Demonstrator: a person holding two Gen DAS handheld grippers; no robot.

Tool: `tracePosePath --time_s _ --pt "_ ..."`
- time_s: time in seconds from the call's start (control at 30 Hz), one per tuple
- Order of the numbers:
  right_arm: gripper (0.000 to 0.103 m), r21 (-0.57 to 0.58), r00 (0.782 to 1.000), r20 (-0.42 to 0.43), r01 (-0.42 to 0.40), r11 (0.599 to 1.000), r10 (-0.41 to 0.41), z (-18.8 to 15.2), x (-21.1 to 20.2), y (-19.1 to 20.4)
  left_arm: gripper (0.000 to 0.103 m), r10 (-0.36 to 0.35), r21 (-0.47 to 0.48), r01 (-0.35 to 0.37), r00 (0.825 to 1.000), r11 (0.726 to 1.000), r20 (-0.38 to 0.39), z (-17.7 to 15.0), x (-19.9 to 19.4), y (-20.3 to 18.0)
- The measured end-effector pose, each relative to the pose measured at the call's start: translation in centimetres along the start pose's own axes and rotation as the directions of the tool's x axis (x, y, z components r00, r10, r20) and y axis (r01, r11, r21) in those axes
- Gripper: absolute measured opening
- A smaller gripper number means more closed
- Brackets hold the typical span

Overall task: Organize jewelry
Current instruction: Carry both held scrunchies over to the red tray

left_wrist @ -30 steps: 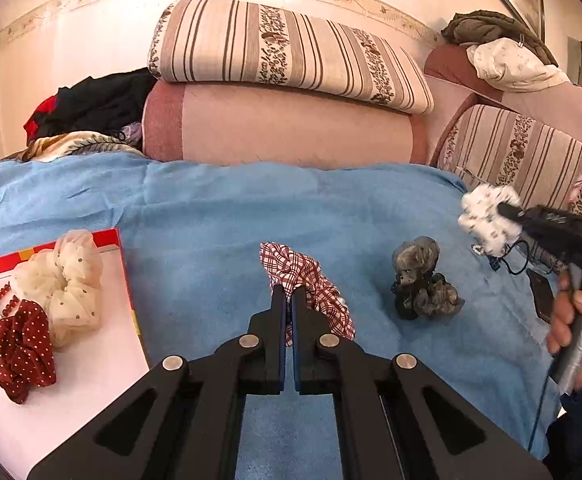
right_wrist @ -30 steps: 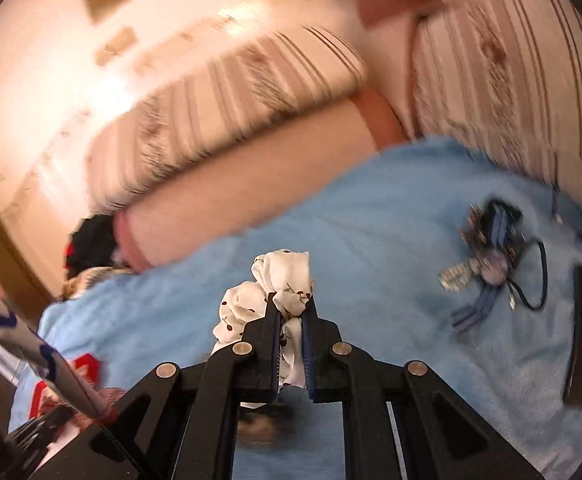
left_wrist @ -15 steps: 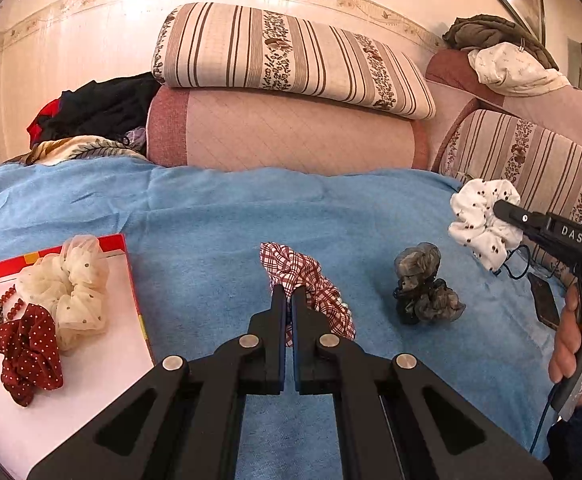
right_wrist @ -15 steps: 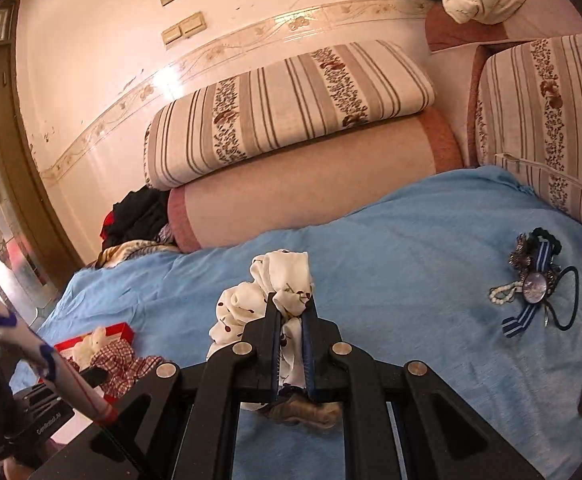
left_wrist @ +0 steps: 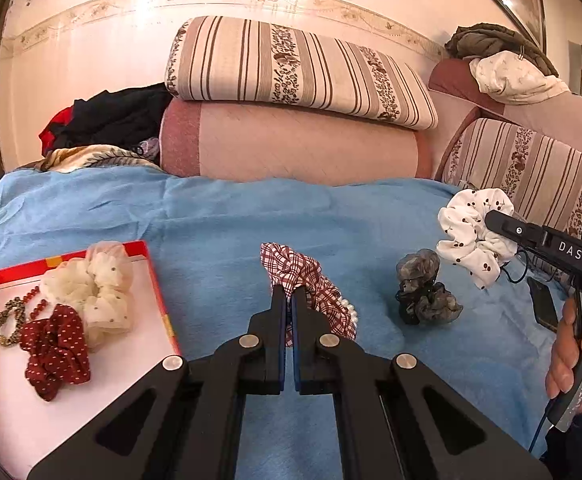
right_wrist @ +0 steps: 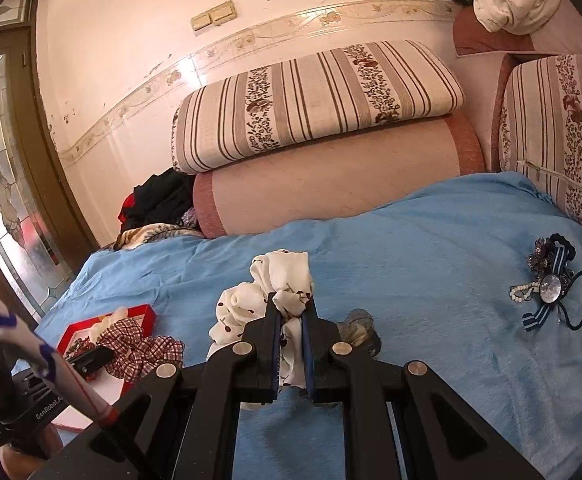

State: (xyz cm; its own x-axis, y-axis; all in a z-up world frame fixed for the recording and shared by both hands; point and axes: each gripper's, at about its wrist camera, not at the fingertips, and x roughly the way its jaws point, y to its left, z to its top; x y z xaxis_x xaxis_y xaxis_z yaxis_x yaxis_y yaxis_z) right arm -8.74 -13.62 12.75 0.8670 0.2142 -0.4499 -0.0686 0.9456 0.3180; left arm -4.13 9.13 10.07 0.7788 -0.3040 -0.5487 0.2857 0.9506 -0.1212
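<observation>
My left gripper is shut on a red checked scrunchie with a pearl band, held above the blue cloth; it also shows in the right wrist view. My right gripper is shut on a white cherry-print scrunchie, held in the air at the right of the left wrist view. A red-rimmed tray at left holds a cream scrunchie, a dark red dotted scrunchie and bead bracelets. A grey scrunchie lies on the cloth.
A pile of hair ties, pearls and a blue ribbon brooch lies at the right on the blue cloth. A dark phone lies beside it. Striped cushions and clothes line the back.
My right gripper has swung left with the white scrunchie, moving closer to the middle. My left gripper has held the checked scrunchie nearly still.
</observation>
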Motion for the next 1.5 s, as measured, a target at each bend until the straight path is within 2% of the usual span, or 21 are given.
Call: tracePosePath --time_s 0.4,0.67,0.8,1.13,1.5 --pt "0.01 -0.09 1.0 -0.024 -0.018 0.996 0.015 -1.8 -0.1 5.3 0.002 0.057 -0.047 -0.055 0.997 0.997 0.057 0.1 -3.7 3.7" --pt "0.01 -0.07 0.997 -0.047 -0.061 0.996 0.057 -3.7 -0.5 9.7 0.002 0.114 -0.063 -0.108 0.989 0.992 0.097 0.2 -6.0 6.2" --pt "0.01 -0.066 0.995 -0.051 -0.09 0.994 0.086 -4.3 -0.7 12.3 0.002 0.123 -0.093 -0.113 0.986 0.989 0.113 0.3 -7.1 7.6" --pt "0.01 -0.121 0.988 -0.086 -0.136 0.983 0.126 -4.7 -0.6 17.3 0.002 0.168 -0.128 -0.147 0.971 0.981 0.167 0.6 -10.0 10.0" --pt "0.01 -0.182 0.976 -0.13 -0.196 0.964 0.174 -5.4 -0.6 22.8 0.002 0.227 -0.185 -0.193 0.957 0.963 0.183 0.5 -12.1 12.9"
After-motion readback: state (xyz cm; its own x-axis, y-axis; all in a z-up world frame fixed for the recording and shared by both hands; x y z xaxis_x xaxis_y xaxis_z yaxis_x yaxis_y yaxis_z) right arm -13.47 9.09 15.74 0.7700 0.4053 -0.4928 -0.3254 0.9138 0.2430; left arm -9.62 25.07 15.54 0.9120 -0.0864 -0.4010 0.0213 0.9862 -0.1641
